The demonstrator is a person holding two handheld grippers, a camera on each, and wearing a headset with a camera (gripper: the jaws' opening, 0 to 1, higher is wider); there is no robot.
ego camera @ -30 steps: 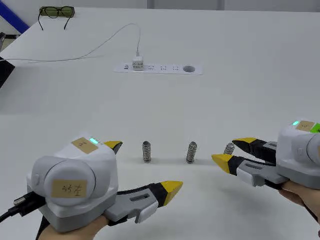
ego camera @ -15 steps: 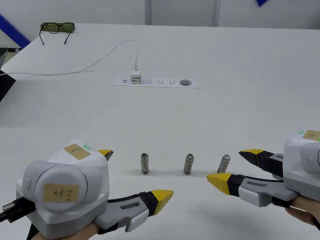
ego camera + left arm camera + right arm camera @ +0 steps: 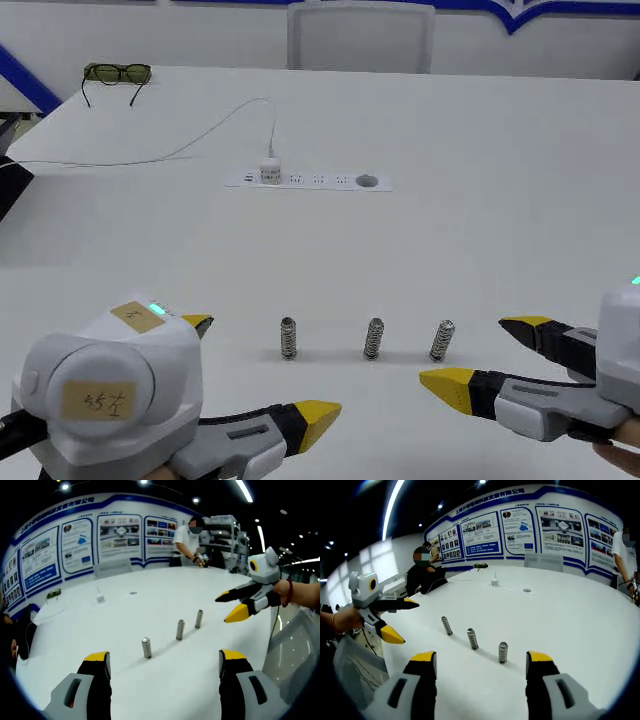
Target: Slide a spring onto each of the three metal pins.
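**Right gripper** point(image 3: 485, 350): the fingers are spread wide and hold nothing. Compared with one second earlier, the fingertips are no longer just beside the right spring point(image 3: 441, 340). They now lie to its near right, apart from it.

**Left gripper** point(image 3: 258, 367): the fingers are also spread wide and empty. They lie near and to the left of the row, somewhat farther back from it than before.

Part of the apparent shift comes from the head camera tilting up. The gap between the right fingertips and the spring is nevertheless real.

**Springs:** the left spring point(image 3: 288, 338), middle spring point(image 3: 373, 338) and right spring stand in a row on the bench point(image 3: 450, 230), between the two grippers. Neither gripper touches any of them. The left and middle springs stand upright, and the right one leans slightly. The pins sit inside the coils and cannot be told apart from them.

**Status (judgement):** the last spring appears to have been released. With three springs standing and both grippers free, the task looks complete. The lean of the right spring suggests checking that it is fully seated.

A power strip point(image 3: 300, 180) lies far back on the bench, well away from the work.
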